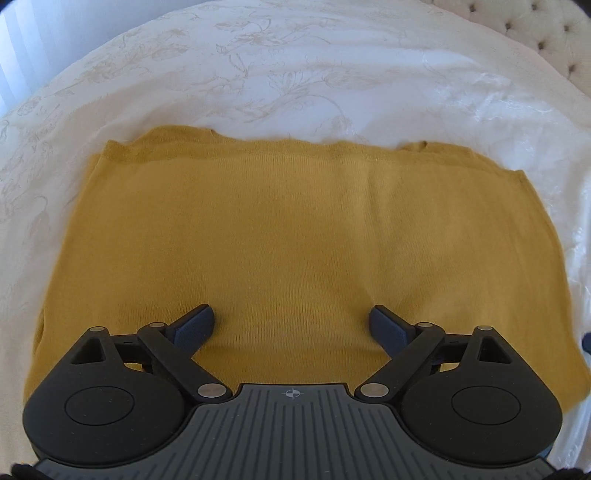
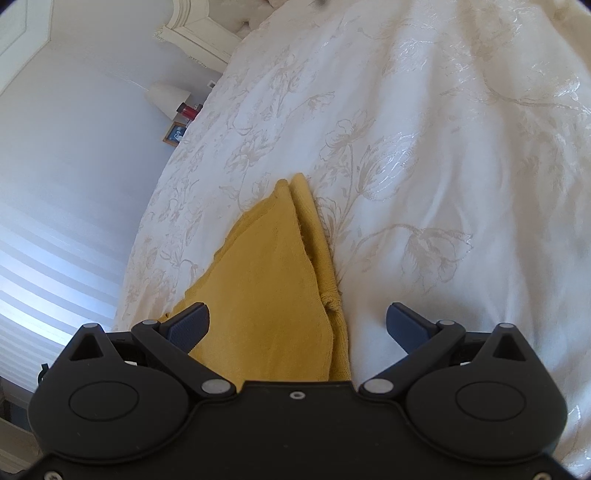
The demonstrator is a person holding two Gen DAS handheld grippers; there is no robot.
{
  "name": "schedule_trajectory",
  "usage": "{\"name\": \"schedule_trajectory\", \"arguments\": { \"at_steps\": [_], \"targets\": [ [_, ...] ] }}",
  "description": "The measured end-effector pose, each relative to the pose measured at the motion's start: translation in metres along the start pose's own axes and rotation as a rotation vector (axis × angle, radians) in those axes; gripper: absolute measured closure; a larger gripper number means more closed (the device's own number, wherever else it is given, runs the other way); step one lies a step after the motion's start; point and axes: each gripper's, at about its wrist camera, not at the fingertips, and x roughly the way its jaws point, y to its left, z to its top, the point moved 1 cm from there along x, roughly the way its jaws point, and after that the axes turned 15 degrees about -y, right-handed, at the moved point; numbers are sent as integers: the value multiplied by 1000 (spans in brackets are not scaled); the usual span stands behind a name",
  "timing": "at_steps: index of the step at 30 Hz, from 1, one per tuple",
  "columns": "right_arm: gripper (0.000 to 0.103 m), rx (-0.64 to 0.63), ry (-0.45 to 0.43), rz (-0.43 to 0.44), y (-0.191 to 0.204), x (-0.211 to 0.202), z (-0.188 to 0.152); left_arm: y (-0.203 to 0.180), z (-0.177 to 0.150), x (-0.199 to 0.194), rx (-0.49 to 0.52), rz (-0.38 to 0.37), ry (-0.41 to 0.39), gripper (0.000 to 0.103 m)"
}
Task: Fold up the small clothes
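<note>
Left claw (image 1: pixel 291 323): spread wide at the bottom of its view, gripping nothing, over the near edge of the cloth.
Right claw (image 2: pixel 297 321): spread wide too, empty, straddling the cloth's right edge.
Yellow cloth (image 1: pixel 288 236): folded flat on the bedspread (image 1: pixel 295 74); its near edge is hidden under the claw bodies.
Right view only: the cloth's stacked layers (image 2: pixel 273 266), plus a lamp (image 2: pixel 166 98) and a small picture frame (image 2: pixel 175 133) at upper left.
Left view only: a tufted headboard (image 1: pixel 546 33), cut off at upper right.
Writing: none readable.

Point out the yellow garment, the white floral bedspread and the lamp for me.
yellow garment (image 1: pixel 280 229): left wrist view, middle of the flat knit.
white floral bedspread (image 1: pixel 295 74): left wrist view, bare patch beyond the garment.
lamp (image 2: pixel 164 98): right wrist view, its pale shade.
</note>
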Motion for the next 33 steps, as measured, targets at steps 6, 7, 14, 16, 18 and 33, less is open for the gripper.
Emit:
{"name": "schedule_trajectory", "arguments": {
  "at_steps": [6,7,14,16,18,33],
  "targets": [
    [0,-38,35,-11,2,11,-7,26,-4,-32,-74,-33,-17,13],
    [0,-54,37,-14,3,13,-8,31,-3,-37,-85,-35,-18,13],
    [0,-98,14,6,4,21,-14,68,5,-78,-44,8,-98,13],
    [0,-108,0,22,4,22,-16,79,7,-83,-39,30,-134,13],
    [0,-122,-12,42,6,24,-18,90,8,-83,-47,55,-156,13],
    [0,-301,25,122,21,34,-30,145,8,-42,-231,46,-101,13]
  ]
}}
